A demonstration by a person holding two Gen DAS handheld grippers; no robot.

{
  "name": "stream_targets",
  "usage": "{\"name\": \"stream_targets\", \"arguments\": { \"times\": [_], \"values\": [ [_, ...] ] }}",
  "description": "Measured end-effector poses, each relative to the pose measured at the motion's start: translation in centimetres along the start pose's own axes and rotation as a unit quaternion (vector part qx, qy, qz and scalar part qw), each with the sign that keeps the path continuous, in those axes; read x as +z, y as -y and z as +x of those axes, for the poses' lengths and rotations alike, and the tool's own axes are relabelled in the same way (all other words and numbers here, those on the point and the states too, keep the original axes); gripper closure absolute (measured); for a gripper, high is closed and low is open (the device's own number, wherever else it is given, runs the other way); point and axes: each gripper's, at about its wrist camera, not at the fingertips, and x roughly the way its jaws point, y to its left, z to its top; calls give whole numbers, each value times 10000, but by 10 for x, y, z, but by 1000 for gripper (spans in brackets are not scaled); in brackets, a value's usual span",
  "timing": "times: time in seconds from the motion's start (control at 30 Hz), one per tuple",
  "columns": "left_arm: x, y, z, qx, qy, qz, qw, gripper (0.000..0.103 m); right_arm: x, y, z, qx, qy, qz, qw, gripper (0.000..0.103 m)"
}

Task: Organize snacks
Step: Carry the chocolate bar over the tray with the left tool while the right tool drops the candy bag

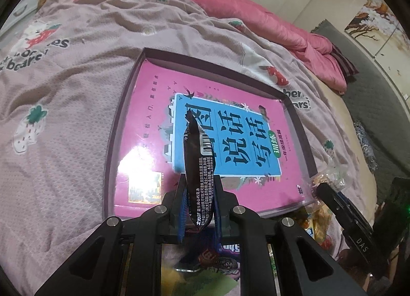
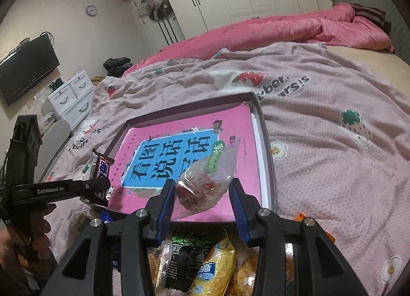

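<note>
My left gripper [image 1: 199, 193] is shut on a dark brown chocolate bar [image 1: 198, 165], held edge-up over the near edge of a shallow dark-rimmed box [image 1: 205, 61] that holds a pink and blue book [image 1: 225, 137]. The same bar shows in the right wrist view [image 2: 100, 170], held by the left gripper [image 2: 98, 184]. My right gripper [image 2: 202, 193] holds a clear bag of reddish snack [image 2: 205, 183] between its blue pads; the jaws stand fairly wide, touching the bag's sides, over the box's near edge [image 2: 269, 157].
A pile of snack packets [image 2: 205, 265] lies on the bed just before the box, with a yellow packet [image 2: 215, 267] and a black one [image 2: 184, 260]. A pink strawberry-print blanket [image 2: 333, 129] covers the bed. A pink duvet [image 2: 294, 29] lies behind.
</note>
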Motion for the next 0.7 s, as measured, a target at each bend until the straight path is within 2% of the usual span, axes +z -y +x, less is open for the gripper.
{"name": "stream_targets", "arguments": {
  "times": [0.23,0.7],
  "values": [
    [0,1,16,-70,-125,6,9999,86,-4,4,13,-60,-238,14,9997,60],
    [1,7,28,-9,-147,140,9998,86,-7,5,14,-189,-319,26,9993,58]
  ]
}}
